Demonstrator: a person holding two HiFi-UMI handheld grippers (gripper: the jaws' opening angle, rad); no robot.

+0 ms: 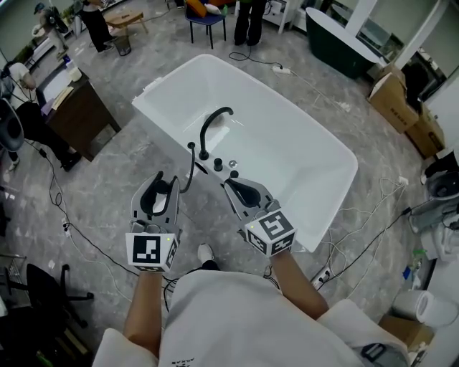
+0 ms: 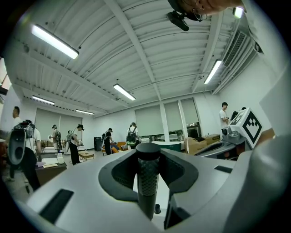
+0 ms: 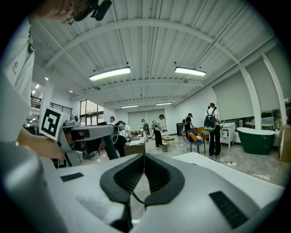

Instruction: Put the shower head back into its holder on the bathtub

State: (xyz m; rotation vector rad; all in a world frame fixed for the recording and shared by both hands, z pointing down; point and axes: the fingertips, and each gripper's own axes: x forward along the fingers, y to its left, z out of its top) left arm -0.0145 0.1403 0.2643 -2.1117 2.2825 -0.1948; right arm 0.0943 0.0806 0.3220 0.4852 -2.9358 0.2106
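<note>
A white bathtub (image 1: 165, 89) lies ahead, with a curved black faucet (image 1: 214, 122) and small black fittings (image 1: 217, 165) on its near rim. My left gripper (image 1: 165, 180) is shut on the black shower head (image 1: 151, 202). Its textured handle (image 2: 148, 186) stands upright between the jaws. A thin black hose (image 1: 188, 170) runs from it up to the rim. My right gripper (image 1: 231, 185) hovers just short of the rim fittings. Its jaws meet at the tips (image 3: 144, 155), nothing held.
A brown desk (image 1: 79, 115) stands left of the tub and cables (image 1: 57, 197) trail over the grey floor. A blue chair (image 1: 206, 21), a dark green tub (image 1: 341, 43) and cardboard boxes (image 1: 401, 107) sit farther off. Several people stand at the back.
</note>
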